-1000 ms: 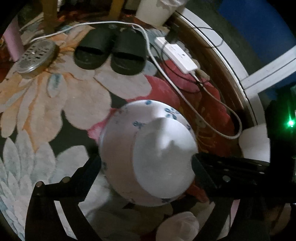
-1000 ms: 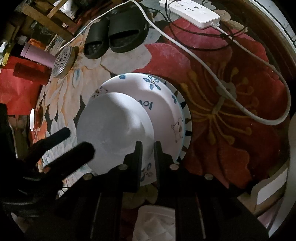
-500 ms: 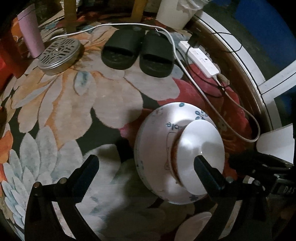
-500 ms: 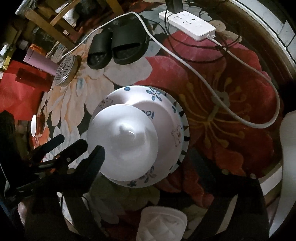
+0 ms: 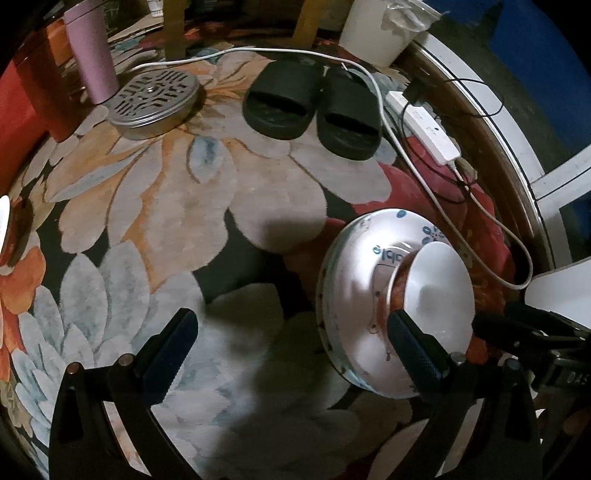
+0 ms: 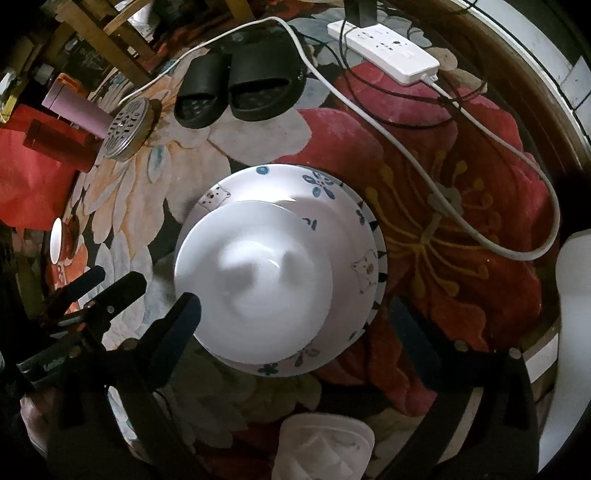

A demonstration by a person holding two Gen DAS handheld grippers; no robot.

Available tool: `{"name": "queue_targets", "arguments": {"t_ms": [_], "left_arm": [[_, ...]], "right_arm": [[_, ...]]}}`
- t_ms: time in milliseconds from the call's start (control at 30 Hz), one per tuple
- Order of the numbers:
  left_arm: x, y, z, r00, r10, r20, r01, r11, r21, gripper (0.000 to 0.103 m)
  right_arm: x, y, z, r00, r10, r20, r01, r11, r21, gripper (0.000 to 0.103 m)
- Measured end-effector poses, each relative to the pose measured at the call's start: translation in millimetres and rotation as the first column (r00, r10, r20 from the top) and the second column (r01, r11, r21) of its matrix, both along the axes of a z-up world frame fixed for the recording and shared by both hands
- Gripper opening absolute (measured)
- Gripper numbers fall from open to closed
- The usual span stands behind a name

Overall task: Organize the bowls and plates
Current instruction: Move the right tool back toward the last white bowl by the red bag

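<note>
Under me lies a flowered rug [image 5: 155, 206], and near its far edge I see a pair of black slippers [image 5: 314, 107] side by side, with a perforated round metal tin [image 5: 155, 101] off to their left and a pink tumbler [image 5: 92, 51] standing just behind it. A white cable [image 6: 406, 155] curves past the slippers across the red blossom, near a white power strip [image 6: 384, 46]. The pale container [image 5: 380, 29] beyond the slippers might be a bucket, though I can't tell.
</note>
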State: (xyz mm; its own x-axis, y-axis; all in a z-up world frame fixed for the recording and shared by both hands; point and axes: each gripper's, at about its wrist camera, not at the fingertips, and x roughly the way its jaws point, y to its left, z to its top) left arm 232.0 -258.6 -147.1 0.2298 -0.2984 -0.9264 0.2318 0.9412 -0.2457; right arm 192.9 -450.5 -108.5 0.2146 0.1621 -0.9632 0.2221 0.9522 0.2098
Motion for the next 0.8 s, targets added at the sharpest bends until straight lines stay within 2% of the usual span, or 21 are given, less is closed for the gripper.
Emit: {"name": "queue_targets", "arguments": {"t_ms": [800], "left_arm": [[0,44,-3,0.999,0.055,-0.002,-0.055,0.998,0.02,0.102]], "right_arm": [[8,35,7,0.998,0.045,0.032,-0.044,0.999,-0.029,0.103]]}}
